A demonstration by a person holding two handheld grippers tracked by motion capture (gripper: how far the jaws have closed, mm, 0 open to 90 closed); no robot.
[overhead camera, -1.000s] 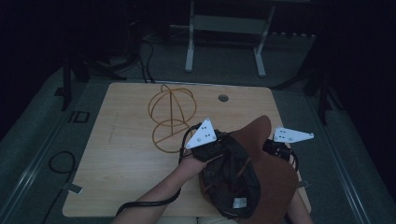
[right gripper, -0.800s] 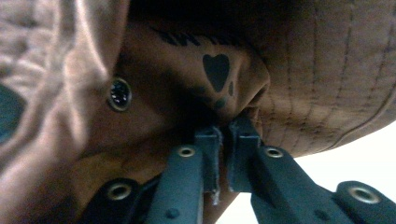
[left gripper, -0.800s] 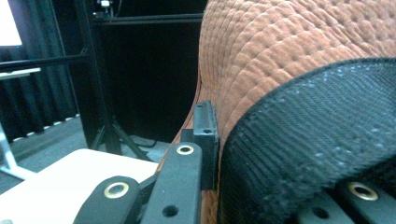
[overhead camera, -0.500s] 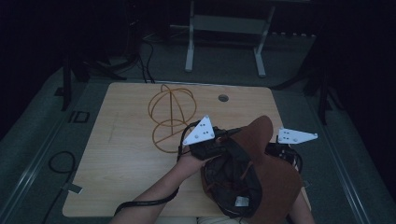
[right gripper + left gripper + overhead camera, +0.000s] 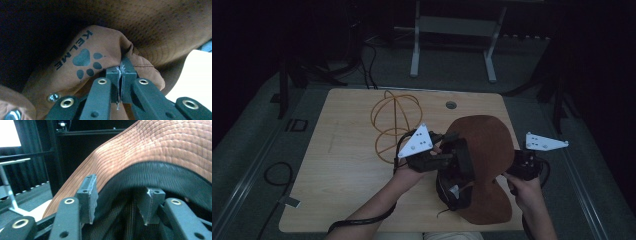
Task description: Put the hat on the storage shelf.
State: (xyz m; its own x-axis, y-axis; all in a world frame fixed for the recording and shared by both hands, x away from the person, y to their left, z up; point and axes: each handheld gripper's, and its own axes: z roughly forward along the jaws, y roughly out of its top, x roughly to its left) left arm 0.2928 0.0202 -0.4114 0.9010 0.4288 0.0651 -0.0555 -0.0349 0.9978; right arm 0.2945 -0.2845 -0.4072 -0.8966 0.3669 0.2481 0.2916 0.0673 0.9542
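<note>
A brown hat (image 5: pixel 484 145) with a wide stitched brim sits at the right near part of the wooden table (image 5: pixel 347 165), tipped up so its dark lining and hollow crown face left toward the person's left hand. That is the one container here, and what sits at its mouth is the left gripper (image 5: pixel 447 150): in the left gripper view its two jaws stand apart, released, with the black inner band of the hat (image 5: pixel 160 177) stretching between and just beyond them and the brown brim (image 5: pixel 160 145) arching above. Whether the pads touch the lining, I cannot tell.

Over on the right, the right gripper (image 5: pixel 519 167) comes in at the hat's right edge. In the right gripper view its jaws (image 5: pixel 121 75) are pressed together, clenched on a fold of brown fabric (image 5: pixel 100 62) printed with a paw mark and the word KELME; a metal snap (image 5: pixel 53 97) glints low on the left.

Farther left on the table lies a wire sphere frame (image 5: pixel 393 122), well apart from the hat's right side, just beyond the left gripper's grey plate (image 5: pixel 417 141).
</note>
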